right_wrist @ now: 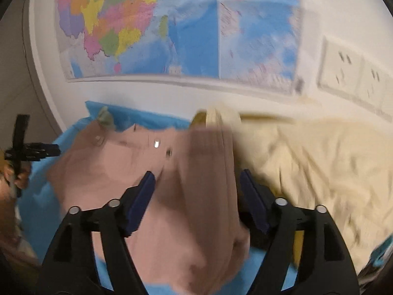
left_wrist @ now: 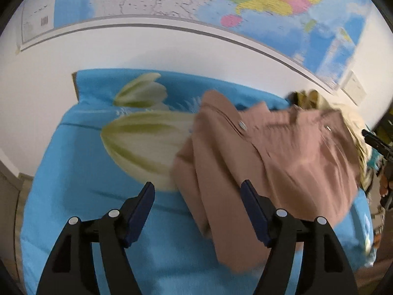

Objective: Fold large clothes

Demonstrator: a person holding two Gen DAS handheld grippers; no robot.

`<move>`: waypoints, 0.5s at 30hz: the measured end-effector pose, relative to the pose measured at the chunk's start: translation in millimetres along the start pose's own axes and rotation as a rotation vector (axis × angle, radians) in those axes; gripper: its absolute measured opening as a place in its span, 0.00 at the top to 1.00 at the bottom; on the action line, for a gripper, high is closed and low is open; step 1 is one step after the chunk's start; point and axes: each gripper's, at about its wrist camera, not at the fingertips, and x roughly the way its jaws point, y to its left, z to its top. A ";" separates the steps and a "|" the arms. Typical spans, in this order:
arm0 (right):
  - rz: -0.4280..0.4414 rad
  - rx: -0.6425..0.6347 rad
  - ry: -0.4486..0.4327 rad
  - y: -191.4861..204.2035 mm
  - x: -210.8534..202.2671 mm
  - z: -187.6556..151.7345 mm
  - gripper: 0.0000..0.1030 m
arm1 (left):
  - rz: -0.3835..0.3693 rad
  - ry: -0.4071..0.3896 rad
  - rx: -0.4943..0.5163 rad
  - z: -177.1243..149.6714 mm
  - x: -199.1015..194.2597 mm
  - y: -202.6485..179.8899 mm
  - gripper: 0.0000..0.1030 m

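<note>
Your left gripper (left_wrist: 197, 194) and right gripper (right_wrist: 196, 182) look alike: black angular plastic arms, dark-blue finger pads (left_wrist: 141, 213), and silver round screws (right_wrist: 281, 201) at the pivots.

Pink garment (left_wrist: 282, 152): matt woven cloth, shiny button
Bed cover (left_wrist: 81, 162): smooth printed cloth
Cream cloth (right_wrist: 319, 162): matt, creased
Wall map (right_wrist: 172, 24): glossy paper
Gripper fingers (left_wrist: 140, 211): matt black plastic, blue pads

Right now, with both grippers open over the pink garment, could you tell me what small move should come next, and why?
Probably lower the right gripper and close on the fold of the pink garment running up between its open fingers. The garment lies bunched on the blue sheet, and neither gripper holds it. The left gripper is also open at the garment's edge, so it could follow.
</note>
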 end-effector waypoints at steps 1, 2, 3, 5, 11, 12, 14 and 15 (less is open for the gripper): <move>0.008 0.033 0.015 -5.7 -3.5 -12.9 0.25 | -0.015 0.003 0.006 -7.9 -3.2 -5.9 0.28; 0.015 0.048 0.028 -9.7 -4.8 -18.6 0.24 | -0.031 0.005 0.012 -15.8 -3.2 -8.9 0.27; 0.015 0.073 0.051 -13.4 -3.8 -31.1 0.23 | -0.038 0.007 0.017 -20.2 -1.5 -11.9 0.26; 0.030 0.143 0.080 -23.1 -6.1 -55.9 0.17 | -0.049 0.015 0.021 -31.2 1.9 -18.1 0.26; 0.134 0.281 0.130 -33.4 7.9 -99.3 0.11 | -0.088 0.016 0.016 -46.7 8.8 -24.8 0.19; 0.156 0.291 0.140 -32.0 12.6 -103.5 0.11 | -0.096 0.021 0.013 -47.5 10.8 -25.7 0.16; 0.179 0.306 0.154 -27.1 24.2 -107.3 0.11 | -0.105 0.035 0.006 -49.7 18.0 -27.9 0.14; 0.183 0.304 0.160 -25.7 27.9 -107.7 0.14 | -0.112 0.040 0.004 -50.2 20.7 -29.0 0.14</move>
